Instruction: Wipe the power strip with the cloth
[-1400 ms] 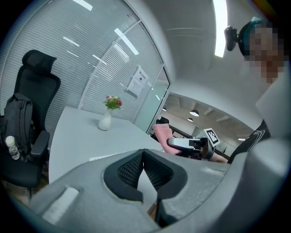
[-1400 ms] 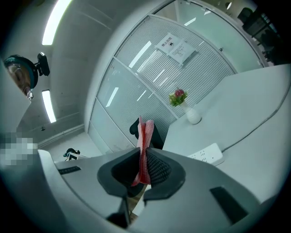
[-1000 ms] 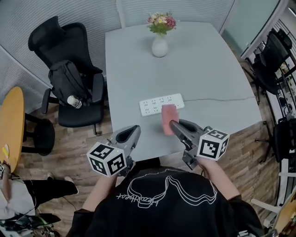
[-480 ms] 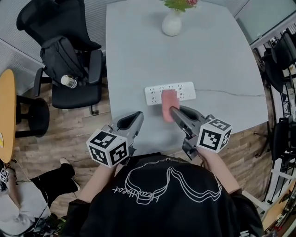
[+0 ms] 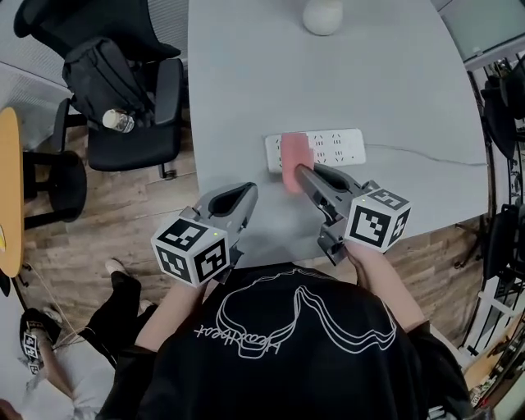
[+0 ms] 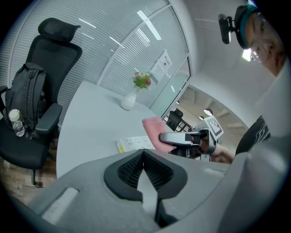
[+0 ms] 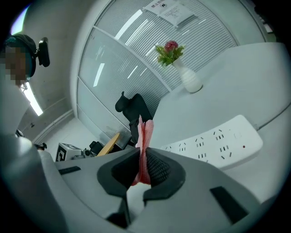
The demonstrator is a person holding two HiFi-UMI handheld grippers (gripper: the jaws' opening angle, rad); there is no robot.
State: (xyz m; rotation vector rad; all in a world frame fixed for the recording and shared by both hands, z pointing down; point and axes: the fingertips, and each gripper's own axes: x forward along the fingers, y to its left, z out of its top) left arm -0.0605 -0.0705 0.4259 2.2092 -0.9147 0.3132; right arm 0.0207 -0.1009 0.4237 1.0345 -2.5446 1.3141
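Head view first: the right claw (image 5: 299, 170) reaches out over the near edge of the grey worktop (image 5: 246, 74), clenched on a pink cloth (image 5: 293, 152). The cloth covers the left part of the white power strip (image 5: 332, 147), which lies flat across the worktop with its cable (image 5: 426, 156) trailing off to the right. The left claw (image 5: 244, 191) hangs back near the worktop's near edge, well apart from the strip. A white vase (image 5: 322, 15) stands at the far end, and a black chair (image 5: 131, 139) carrying a backpack (image 5: 98, 74) sits off to the left.

Over to the left gripper view: the left claw (image 6: 142, 151) has its tips together with nothing between them. Beyond it lies the power strip (image 6: 131, 144), with the cloth (image 6: 153, 129) rising over it from the right claw (image 6: 175, 137).

Now the right gripper view: the right claw (image 7: 142, 160) grasps the cloth (image 7: 146, 132), the folded pink fabric standing up between the ribbed pads. The power strip (image 7: 213, 141) lies just beyond on the worktop. Whether the cloth presses on the strip is hard to tell here. The vase (image 7: 191, 81) with flowers stands further back.
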